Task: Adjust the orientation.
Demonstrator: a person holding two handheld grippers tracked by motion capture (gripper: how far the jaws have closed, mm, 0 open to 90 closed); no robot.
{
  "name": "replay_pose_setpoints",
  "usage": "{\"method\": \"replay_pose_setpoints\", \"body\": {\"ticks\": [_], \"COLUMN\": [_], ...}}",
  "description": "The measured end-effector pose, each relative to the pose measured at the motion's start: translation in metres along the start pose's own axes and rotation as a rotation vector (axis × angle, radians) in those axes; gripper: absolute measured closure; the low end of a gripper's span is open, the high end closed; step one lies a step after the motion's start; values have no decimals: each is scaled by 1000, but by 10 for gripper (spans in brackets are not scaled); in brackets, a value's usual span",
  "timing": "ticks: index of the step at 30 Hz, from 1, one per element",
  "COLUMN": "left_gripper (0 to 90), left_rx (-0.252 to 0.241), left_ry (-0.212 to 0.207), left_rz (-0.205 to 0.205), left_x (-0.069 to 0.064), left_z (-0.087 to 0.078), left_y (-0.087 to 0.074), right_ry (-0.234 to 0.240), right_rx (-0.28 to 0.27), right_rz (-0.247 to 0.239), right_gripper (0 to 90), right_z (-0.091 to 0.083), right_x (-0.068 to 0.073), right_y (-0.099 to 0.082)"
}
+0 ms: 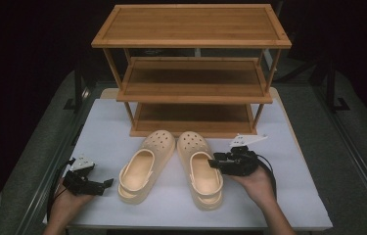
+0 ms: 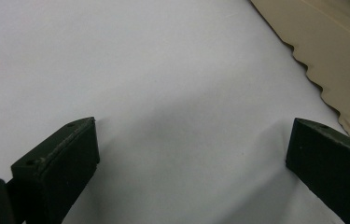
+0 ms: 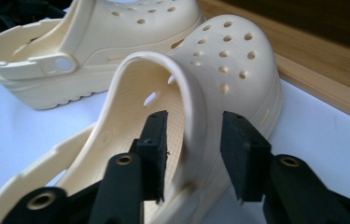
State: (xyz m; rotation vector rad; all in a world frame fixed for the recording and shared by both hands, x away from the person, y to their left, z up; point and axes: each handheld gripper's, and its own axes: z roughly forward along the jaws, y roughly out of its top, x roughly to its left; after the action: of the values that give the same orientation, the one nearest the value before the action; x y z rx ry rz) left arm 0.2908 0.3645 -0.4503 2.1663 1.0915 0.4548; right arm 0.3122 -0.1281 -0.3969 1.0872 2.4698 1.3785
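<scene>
Straddling the side wall of the right clog (image 3: 196,116), the right tool (image 3: 192,149) has its jaws spread, one inside the shoe and one outside, not yet pinching it. In the high view that tool (image 1: 218,162) sits right of centre, at the clog's (image 1: 199,169) opening. The left tool (image 2: 189,149) gapes wide over bare white surface (image 2: 116,60), lower left in the high view (image 1: 106,183), just beside the left clog (image 1: 144,166). Both clogs lie side by side, toes near a wooden three-tier rack (image 1: 193,73) at the frame's top.
</scene>
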Motion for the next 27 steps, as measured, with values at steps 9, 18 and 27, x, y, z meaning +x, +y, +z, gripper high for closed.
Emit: {"method": "replay_pose_setpoints", "body": {"ticks": [9,18,27], "left_gripper": [19,21,21], "left_rx": [0,-16,-106], "left_ry": [0,-21,-71], "left_rz": [1,-8,1], "left_x": [0,1,-5], "left_z": [0,-2,-24], "left_y": [0,3,25], "right_ry": [-30,-55,-99], "right_rx": [1,-5,-20], "right_rz": [-5,-31,-44], "right_gripper": [653,735,796], "right_z": [13,9,0], "right_x": [-4,-1,-4], "right_y": [3,3,3]}}
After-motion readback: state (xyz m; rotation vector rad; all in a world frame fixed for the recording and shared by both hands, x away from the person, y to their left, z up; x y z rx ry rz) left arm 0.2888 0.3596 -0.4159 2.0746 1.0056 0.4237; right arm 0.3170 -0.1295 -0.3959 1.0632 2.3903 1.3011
